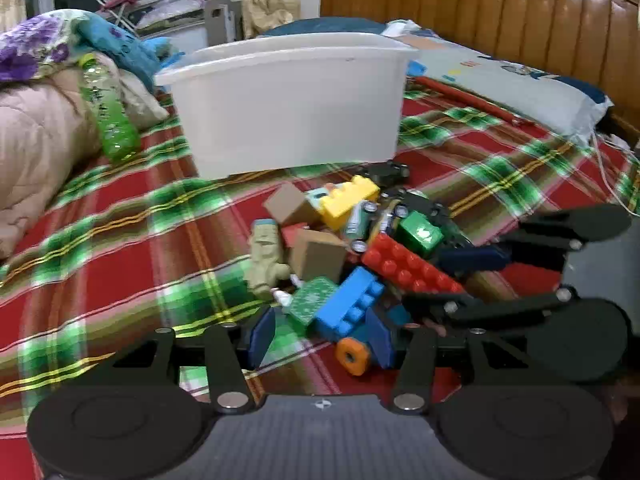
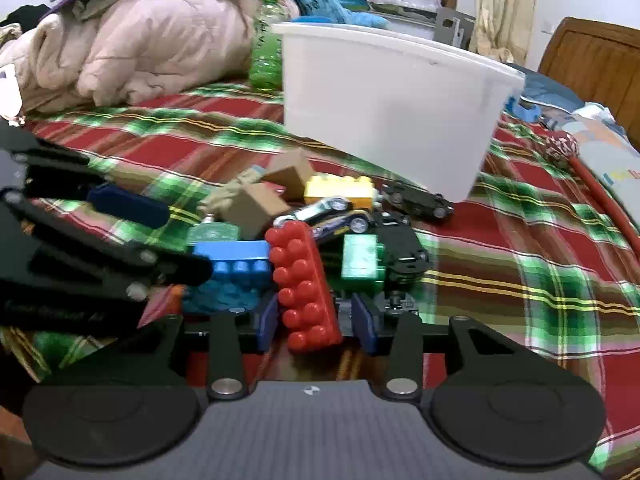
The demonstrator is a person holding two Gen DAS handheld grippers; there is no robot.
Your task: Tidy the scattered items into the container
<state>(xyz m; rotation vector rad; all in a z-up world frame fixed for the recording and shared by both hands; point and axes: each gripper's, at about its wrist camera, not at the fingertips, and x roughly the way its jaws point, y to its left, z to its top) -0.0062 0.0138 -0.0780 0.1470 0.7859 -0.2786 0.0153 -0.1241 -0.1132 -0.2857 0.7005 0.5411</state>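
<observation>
Studded red block (image 2: 306, 288) between spread right hand-held gripper (image 2: 316, 326) pads, left hand-held gripper (image 1: 320, 336) released over blue block (image 1: 347, 305)

We see a white plastic container (image 1: 292, 116) standing upright on the plaid bedspread, with the toys heaped just in front of it. The pile holds a long red studded brick (image 2: 306, 288), a blue brick (image 1: 352, 304), a yellow brick (image 1: 350, 200), a green block (image 2: 362, 262), two cardboard cubes, toy cars (image 2: 332, 216) and a beige figure (image 1: 266, 258), all jumbled and touching
</observation>
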